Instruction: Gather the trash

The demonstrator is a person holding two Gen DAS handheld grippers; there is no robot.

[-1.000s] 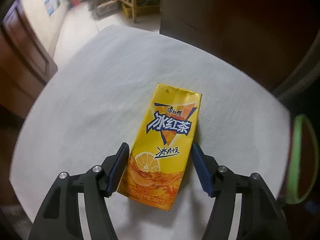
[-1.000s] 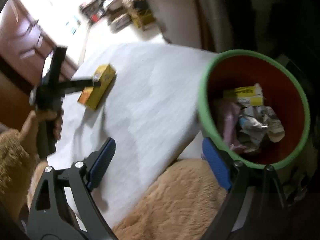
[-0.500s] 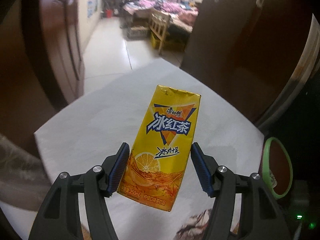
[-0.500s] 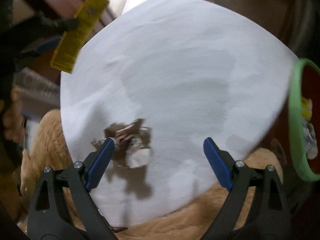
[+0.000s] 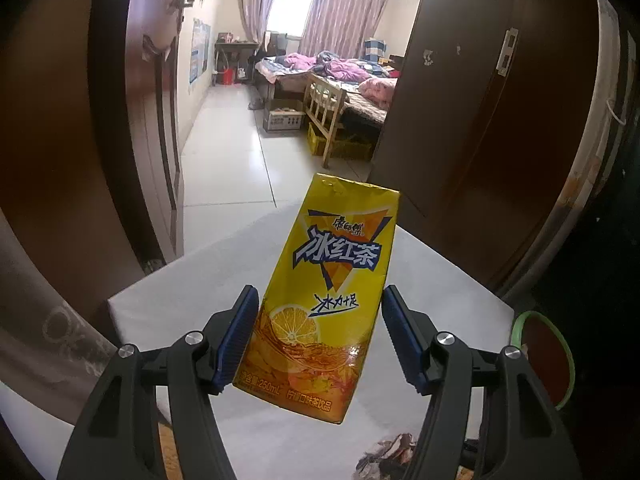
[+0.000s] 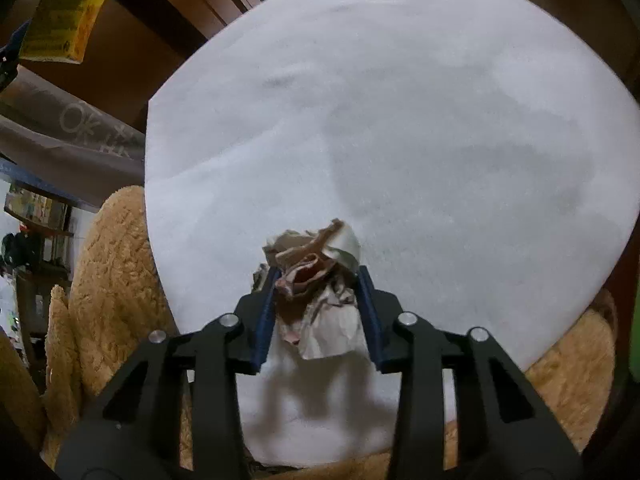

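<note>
A yellow iced-tea carton (image 5: pixel 328 300) hangs above the white table (image 5: pixel 180 312), with my left gripper (image 5: pixel 320 294) shut on its lower half. The same carton (image 6: pixel 68 8) shows at the top left of the right wrist view. A crumpled paper wad (image 6: pixel 340 244), white and brown, lies near the table's front edge. My right gripper (image 6: pixel 319 271) points down at the wad; its jaws are closing and both blue pads press on its sides. The red bin with a green rim (image 5: pixel 520 320) stands off the table's right side.
A tan plush cover (image 6: pixel 116 260) lies under the table's front and left edges. Dark wooden doors (image 5: pixel 460 120) stand behind the table, with a bedroom beyond. The wad (image 5: pixel 392 452) also peeks in at the bottom of the left wrist view.
The left gripper lifted the carton off the table and tilted up toward the room. The right gripper swung from the bin to the wad, and its wide jaws closed onto it.
</note>
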